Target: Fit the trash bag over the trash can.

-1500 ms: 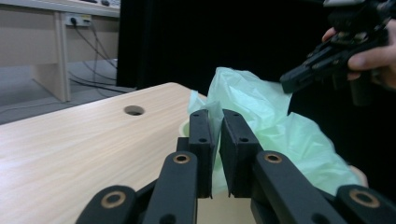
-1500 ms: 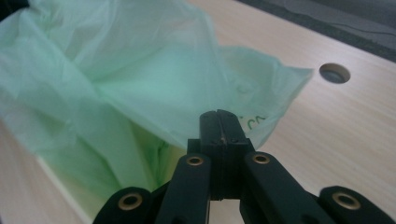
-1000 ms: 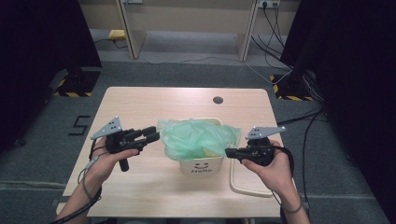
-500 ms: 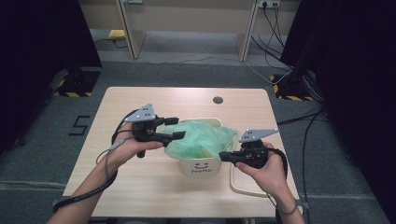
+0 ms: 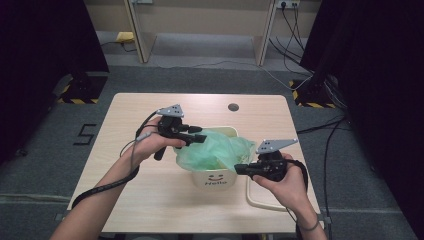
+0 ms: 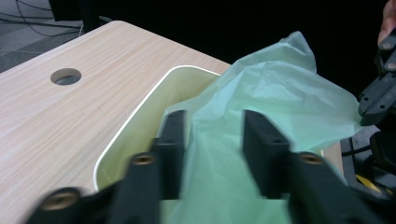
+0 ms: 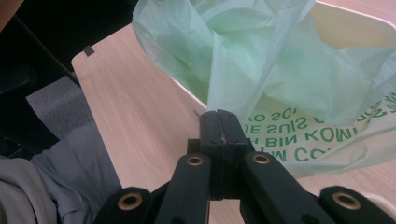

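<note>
1. The green bin liner [image 5: 216,150] sits bunched in the mouth of the cream bin [image 5: 215,178], rising above the rim and spilling over the bin's right edge. The right gripper view shows green lettering printed on the liner [image 7: 261,70].
2. The cream bin stands on the wooden table [image 5: 150,200], near the middle of the table top. A smiling face and the word "Hello" are printed on the wall of the bin that faces the person. The left gripper view shows the bin's rounded white rim [image 6: 140,105] with the liner heaped against its inner wall.
3. The left gripper [image 5: 197,136] is at the bin's left rear corner, level, with its tips over the liner's left edge. Its jaws have just been closing and now stand partly apart. In the left gripper view [image 6: 215,149] a fold of liner lies between them; the pads are not visibly pressing on it.
4. The right gripper [image 5: 240,169] is at the bin's right side, pointing left towards the bin. Its jaws are fully together, and the right gripper view [image 7: 219,119] shows them pinching a drawn-up edge of the liner, which fans upward from the tips.
5. A grey three-cornered plate tops each gripper. A cable trails from the left gripper along the person's forearm.
6. A flat cream lid [image 5: 262,197] lies on the table just right of the bin, under the right hand [image 5: 287,177].
7. A round hole [image 5: 233,107] in the table top lies behind the bin.
</note>
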